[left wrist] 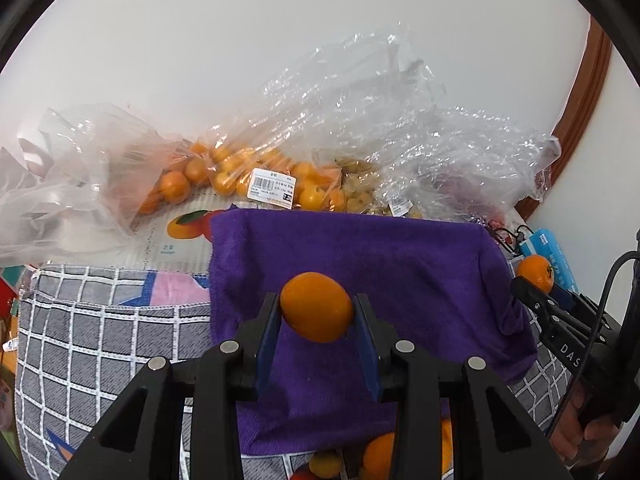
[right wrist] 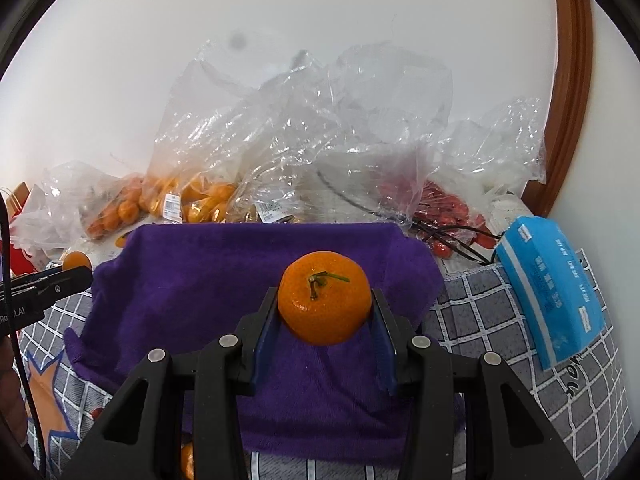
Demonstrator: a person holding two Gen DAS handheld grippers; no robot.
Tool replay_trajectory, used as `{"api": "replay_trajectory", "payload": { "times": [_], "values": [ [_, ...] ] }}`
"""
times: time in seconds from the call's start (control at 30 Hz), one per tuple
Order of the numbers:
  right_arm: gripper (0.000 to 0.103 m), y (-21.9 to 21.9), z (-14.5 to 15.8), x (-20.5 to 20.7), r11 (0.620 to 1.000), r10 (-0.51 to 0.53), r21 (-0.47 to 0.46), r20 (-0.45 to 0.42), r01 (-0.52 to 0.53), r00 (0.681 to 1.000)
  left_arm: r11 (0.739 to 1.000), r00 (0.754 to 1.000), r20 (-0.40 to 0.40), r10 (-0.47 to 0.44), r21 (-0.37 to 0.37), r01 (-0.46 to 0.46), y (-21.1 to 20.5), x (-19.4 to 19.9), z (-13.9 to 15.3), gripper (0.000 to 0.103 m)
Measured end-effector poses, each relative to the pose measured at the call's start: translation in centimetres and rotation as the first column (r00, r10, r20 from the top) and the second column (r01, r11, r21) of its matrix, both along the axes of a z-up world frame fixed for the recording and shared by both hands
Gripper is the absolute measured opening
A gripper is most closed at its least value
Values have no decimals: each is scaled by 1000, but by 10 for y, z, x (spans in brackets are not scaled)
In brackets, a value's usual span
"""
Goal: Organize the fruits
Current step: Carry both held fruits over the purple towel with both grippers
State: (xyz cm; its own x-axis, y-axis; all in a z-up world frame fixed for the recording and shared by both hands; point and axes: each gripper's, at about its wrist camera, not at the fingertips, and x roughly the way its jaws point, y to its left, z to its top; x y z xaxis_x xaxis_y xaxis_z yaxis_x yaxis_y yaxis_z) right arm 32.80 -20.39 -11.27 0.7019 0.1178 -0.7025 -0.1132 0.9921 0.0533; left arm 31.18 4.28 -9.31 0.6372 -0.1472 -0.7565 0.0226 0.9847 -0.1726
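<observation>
Your left gripper (left wrist: pixel 316 312) is clamped on a smooth orange (left wrist: pixel 317 306), blue pads touching both sides, jaws only as wide as the fruit. It hangs over the purple towel (left wrist: pixel 400 264), roughly mid-towel, a bit toward its near edge. Your right gripper (right wrist: pixel 325 308) is closed the same way on a mandarin (right wrist: pixel 324 303), stem facing the cam, also above the purple towel, near its centre. In the left wrist view you see the right gripper w/ its mandarin off the towel's right edge; in the right wrist view the left one sits just off the towel's left edge. The towel lies on a grey checked cloth (right wrist: pixel 500 320). Along the far edge, behind the towel: clear plastic bags (right wrist: pixel 312 140), the left ones full of more oranges (left wrist: pixel 224 176), one w/ a barcode label (left wrist: pixel 272 189); red fruit (right wrist: pixel 444 208) in the bags at far right. A blue tissue pack (right wrist: pixel 552 280) lies on the checked cloth right of the towel. A few loose fruits (left wrist: pixel 360 456) peek out at the towel's near edge, partly hidden by the gripper body.
</observation>
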Motion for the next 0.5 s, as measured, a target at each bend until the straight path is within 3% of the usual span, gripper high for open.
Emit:
{"api": "replay_trajectory", "payload": {
  "times": [0.5],
  "values": [
    [43, 2, -43, 18, 1000, 21, -1, -72, -21, 997, 1000, 997, -82, -13, 11, 14, -13, 24, -39, 35]
  ]
}}
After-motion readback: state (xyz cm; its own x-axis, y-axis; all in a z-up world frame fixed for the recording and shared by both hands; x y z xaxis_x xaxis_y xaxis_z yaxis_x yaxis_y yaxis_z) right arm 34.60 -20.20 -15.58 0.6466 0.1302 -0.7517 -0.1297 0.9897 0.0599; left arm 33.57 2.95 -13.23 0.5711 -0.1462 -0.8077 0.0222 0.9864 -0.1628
